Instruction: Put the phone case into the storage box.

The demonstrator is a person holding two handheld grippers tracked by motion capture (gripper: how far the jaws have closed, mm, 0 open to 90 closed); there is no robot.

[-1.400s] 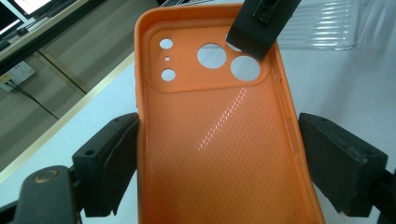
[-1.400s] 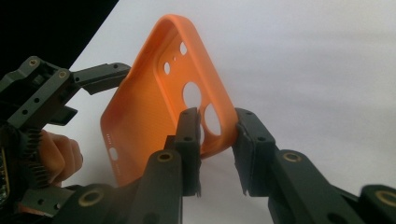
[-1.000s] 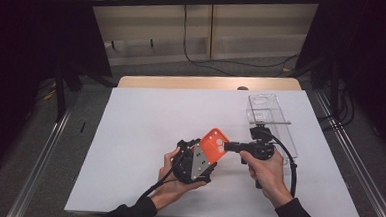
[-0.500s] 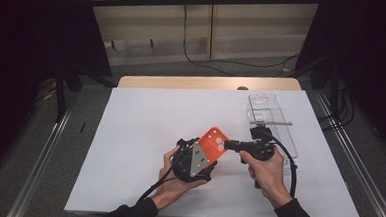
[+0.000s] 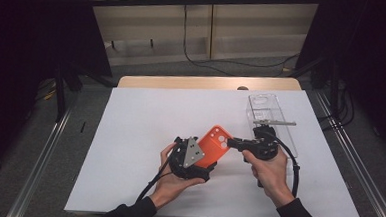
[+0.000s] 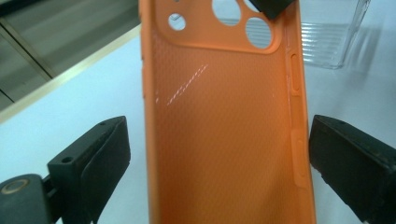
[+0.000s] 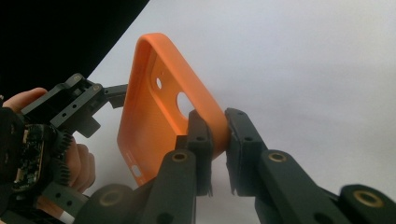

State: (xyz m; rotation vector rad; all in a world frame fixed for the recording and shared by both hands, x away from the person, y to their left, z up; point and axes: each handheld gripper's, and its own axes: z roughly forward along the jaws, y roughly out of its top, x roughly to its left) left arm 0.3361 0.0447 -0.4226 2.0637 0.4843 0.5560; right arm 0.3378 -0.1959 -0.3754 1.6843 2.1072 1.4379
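My right gripper [image 7: 217, 140] is clamped down on the camera-end edge of the orange phone case [image 7: 163, 107], one jaw inside the shell and one outside, pinching the wall right next to the lens cutouts. In the high view that same gripper [image 5: 232, 142] comes in from the right, with my right hand [image 5: 270, 170] wrapped round the handle.

The left gripper [image 6: 215, 154] is spread wide, jaws standing either side of the case [image 6: 224, 130]. The right-hand jaw sits just beside the edge with the button bumps; I can't tell if it actually touches. The left-hand jaw has a clear gap of white table between it and the case edge. So it isn't gripping anything, it's just bracketing the thing. My left hand [image 5: 174, 180] holds that gripper [image 5: 206, 159] low, near the front of the table.

The case is up off the table [image 5: 129, 135], tilted, its open inside facing the left gripper's camera, roughly mid-table and a bit toward me.

As for room: loads of bare white surface to the left and toward the far edge. On the right it's tighter, since a clear plastic tray [image 5: 270, 115] sits just beyond the right gripper, near the table's right side.
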